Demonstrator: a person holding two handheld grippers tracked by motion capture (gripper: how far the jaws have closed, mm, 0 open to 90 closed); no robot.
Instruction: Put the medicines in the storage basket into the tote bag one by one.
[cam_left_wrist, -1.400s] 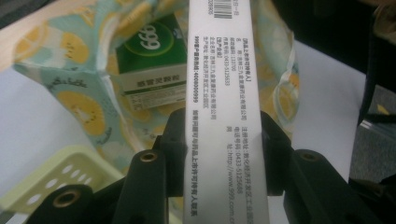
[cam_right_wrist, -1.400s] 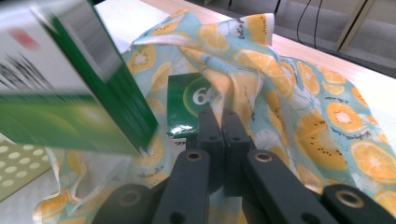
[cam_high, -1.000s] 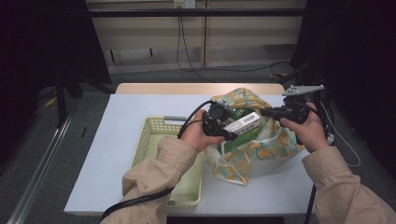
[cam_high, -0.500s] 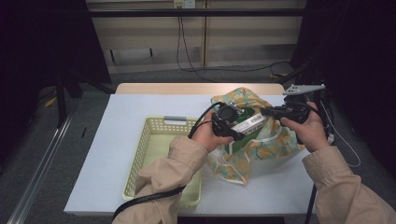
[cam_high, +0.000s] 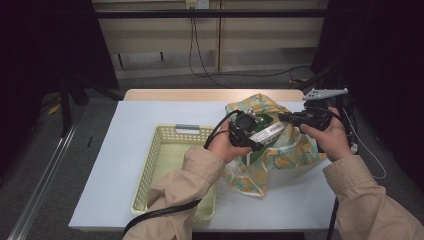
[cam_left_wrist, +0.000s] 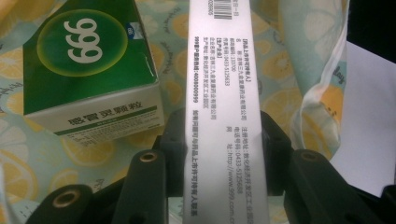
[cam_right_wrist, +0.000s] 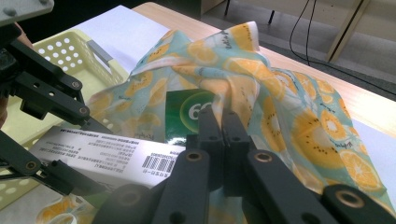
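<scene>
Left hand-held gripper (cam_high: 250, 141) clamps the white box (cam_left_wrist: 223, 93) across its long axis, above the bag (cam_high: 280, 155); basket (cam_high: 165, 150) lies left. Right hand-held gripper (cam_right_wrist: 223, 122) closed, probably pinching bag cloth.

Two boxes (cam_left_wrist: 219, 93), one bag (cam_high: 295, 155), one basket (cam_high: 150, 165)

Left gripper (cam_high: 260, 136) at table centre, jaws clamped on both sides of white box (cam_left_wrist: 223, 116), forearm angled in from bottom. Right gripper (cam_high: 286, 118) just beside it, jaws pinched together on bag fabric (cam_right_wrist: 243, 88); right hand (cam_high: 327, 136) wraps its handle.
</scene>
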